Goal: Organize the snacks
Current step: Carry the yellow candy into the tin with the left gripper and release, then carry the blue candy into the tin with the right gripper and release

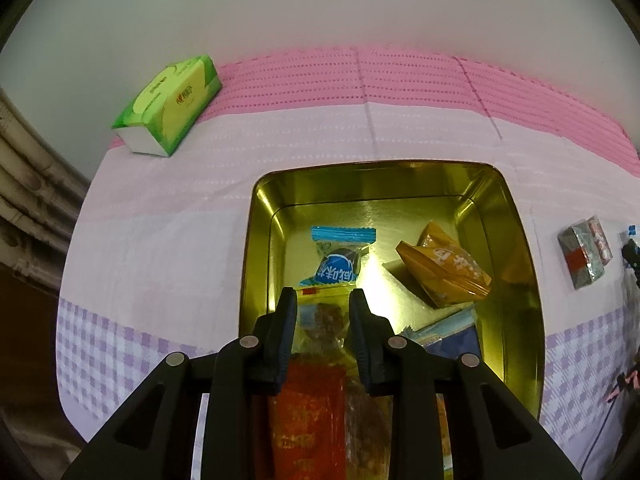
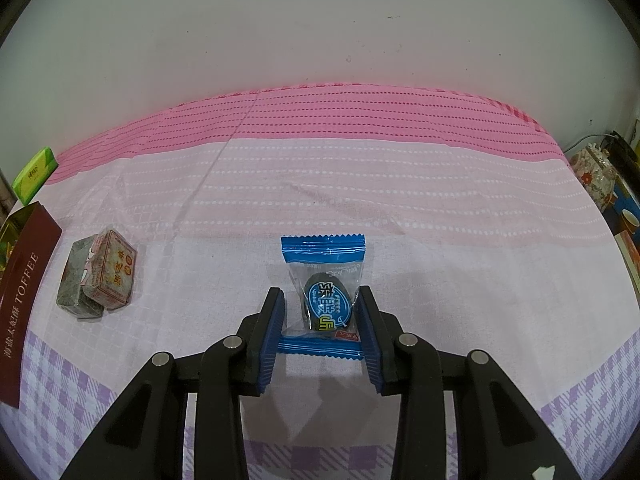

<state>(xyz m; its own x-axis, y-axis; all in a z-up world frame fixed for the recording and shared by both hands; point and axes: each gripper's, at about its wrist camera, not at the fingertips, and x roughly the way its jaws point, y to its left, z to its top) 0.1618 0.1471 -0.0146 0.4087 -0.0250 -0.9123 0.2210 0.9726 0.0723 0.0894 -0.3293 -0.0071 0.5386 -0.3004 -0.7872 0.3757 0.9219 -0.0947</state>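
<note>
In the left wrist view my left gripper point(image 1: 323, 304) hangs over an open gold tin point(image 1: 520, 240). It is shut on a clear snack packet point(image 1: 320, 320) with a yellow top edge and a red lower part. In the tin lie a blue candy packet point(image 1: 338, 264), an orange-brown packet point(image 1: 444, 270) and a blue wrapper point(image 1: 448, 332). In the right wrist view my right gripper point(image 2: 320, 300) is low over the tablecloth. Its blue pads press both sides of a blue-and-clear candy packet point(image 2: 326, 292).
A green tissue pack point(image 1: 172, 106) sits at the table's back left. Two small grey and red packets point(image 2: 100, 276) lie left of the right gripper, beside the tin's maroon TOFFEE side point(image 2: 24, 300). A floral pot point(image 2: 592, 176) stands off the table's right edge.
</note>
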